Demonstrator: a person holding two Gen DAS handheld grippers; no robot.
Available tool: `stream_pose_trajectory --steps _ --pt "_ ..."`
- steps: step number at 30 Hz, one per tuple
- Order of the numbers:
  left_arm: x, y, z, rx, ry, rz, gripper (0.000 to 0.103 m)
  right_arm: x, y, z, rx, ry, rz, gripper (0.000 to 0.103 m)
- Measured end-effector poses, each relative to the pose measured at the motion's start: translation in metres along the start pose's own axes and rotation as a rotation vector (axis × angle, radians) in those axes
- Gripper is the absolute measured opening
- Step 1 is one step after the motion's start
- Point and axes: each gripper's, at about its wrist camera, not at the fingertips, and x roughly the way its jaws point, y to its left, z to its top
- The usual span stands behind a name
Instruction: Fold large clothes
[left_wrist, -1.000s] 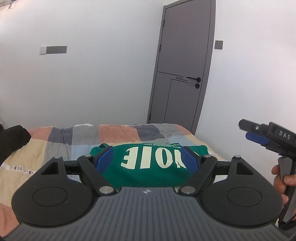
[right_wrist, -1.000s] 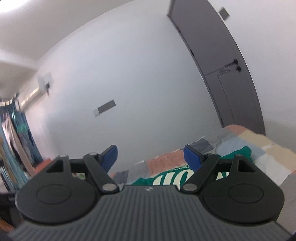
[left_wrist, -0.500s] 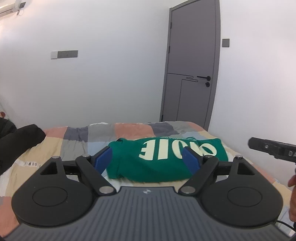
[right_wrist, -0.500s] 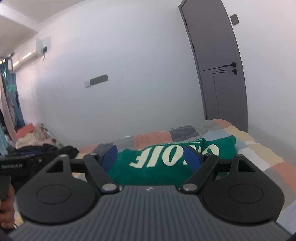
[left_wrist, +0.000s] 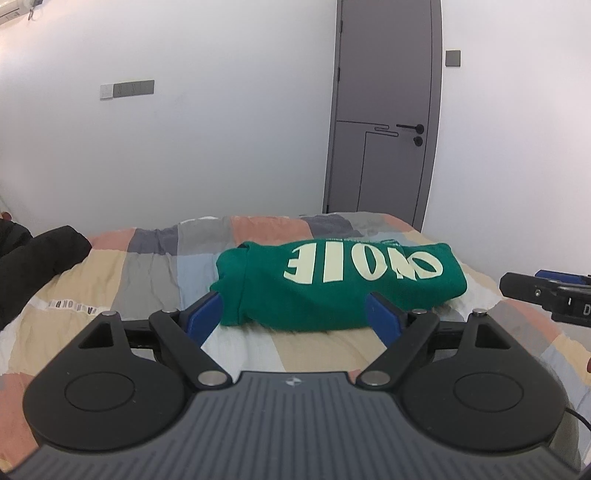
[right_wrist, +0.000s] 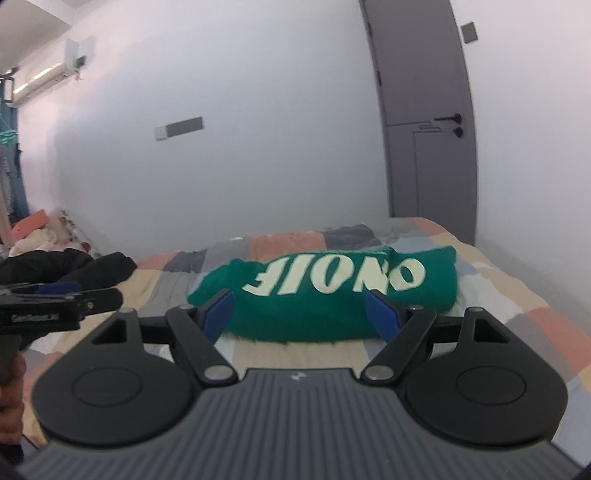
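Bed: patchwork quilt in peach, grey and beige squares (left_wrist: 155, 273)
Sweater: folded green knit with cream lettering (left_wrist: 332, 284), lying mid-quilt
Left gripper (left_wrist: 295, 317): blue-padded jaws apart, nothing in them, just short of sweater
Right gripper (right_wrist: 301, 314): same deal, wide apart, empty

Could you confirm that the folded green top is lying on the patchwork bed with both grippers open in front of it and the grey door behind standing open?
Not quite: the door is shut, as the left wrist view shows. The rest holds: the folded green top lies on the patchwork bed, with the left gripper and right gripper open in front of it.
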Motion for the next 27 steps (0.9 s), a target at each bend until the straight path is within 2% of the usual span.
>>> stream_pose_trajectory --steps 27 --pt "0.0019 -0.0048 -0.0024 -0.005 -0.023 0.029 0.094 -0.0066 -0.0066 0.0004 0.002 0.039 -0.017 0.080"
